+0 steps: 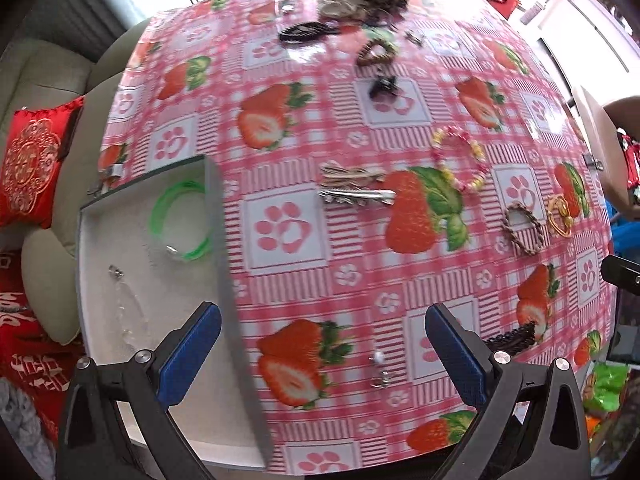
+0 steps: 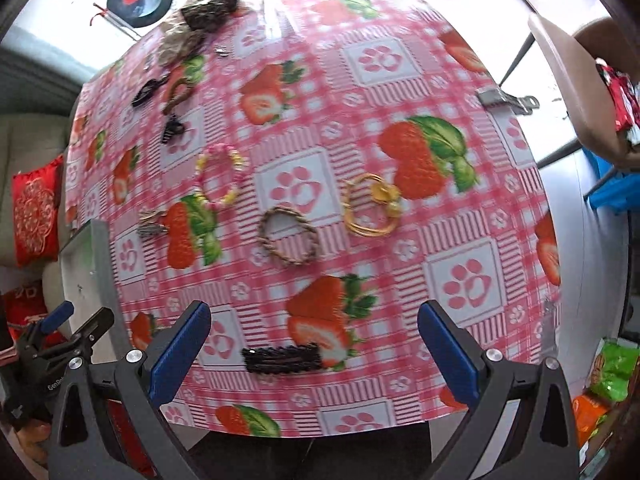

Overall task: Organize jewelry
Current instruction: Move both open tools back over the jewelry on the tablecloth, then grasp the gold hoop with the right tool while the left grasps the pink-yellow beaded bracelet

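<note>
Both the left gripper (image 1: 322, 354) and right gripper (image 2: 314, 344) hover with jaws wide and empty; a green bangle (image 1: 182, 220) lies in the tray (image 1: 224, 240), other pieces loose on the tabletop (image 2: 460, 320). The braided band (image 2: 288, 240) judged light, soft; pinch its rim. "Gen" partly legible on the left gripper
</note>
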Motion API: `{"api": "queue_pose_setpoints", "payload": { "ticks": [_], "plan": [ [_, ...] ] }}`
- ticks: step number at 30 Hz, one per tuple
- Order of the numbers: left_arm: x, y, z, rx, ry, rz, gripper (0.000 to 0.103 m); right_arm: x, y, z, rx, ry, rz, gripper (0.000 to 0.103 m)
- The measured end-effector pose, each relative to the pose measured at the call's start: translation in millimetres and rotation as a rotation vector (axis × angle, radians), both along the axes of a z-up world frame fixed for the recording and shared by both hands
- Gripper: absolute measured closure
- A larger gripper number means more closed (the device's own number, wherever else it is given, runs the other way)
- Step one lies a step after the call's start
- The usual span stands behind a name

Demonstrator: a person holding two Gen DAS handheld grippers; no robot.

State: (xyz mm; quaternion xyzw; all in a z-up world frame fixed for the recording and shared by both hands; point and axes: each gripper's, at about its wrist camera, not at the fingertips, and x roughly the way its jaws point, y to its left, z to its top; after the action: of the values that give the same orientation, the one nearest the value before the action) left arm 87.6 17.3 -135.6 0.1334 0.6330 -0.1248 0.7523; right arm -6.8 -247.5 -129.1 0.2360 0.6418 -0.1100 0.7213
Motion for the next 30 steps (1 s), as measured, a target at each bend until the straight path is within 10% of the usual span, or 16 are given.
{"api": "queue_pose_setpoints", "payload": {
  "ticks": [30],
  "plan": [
    [22,-63,-35,-0.058,0.029,-0.014,0.007,-7,-60,-49,-0.028,0.048,-0.058,0.000]
  ]
}}
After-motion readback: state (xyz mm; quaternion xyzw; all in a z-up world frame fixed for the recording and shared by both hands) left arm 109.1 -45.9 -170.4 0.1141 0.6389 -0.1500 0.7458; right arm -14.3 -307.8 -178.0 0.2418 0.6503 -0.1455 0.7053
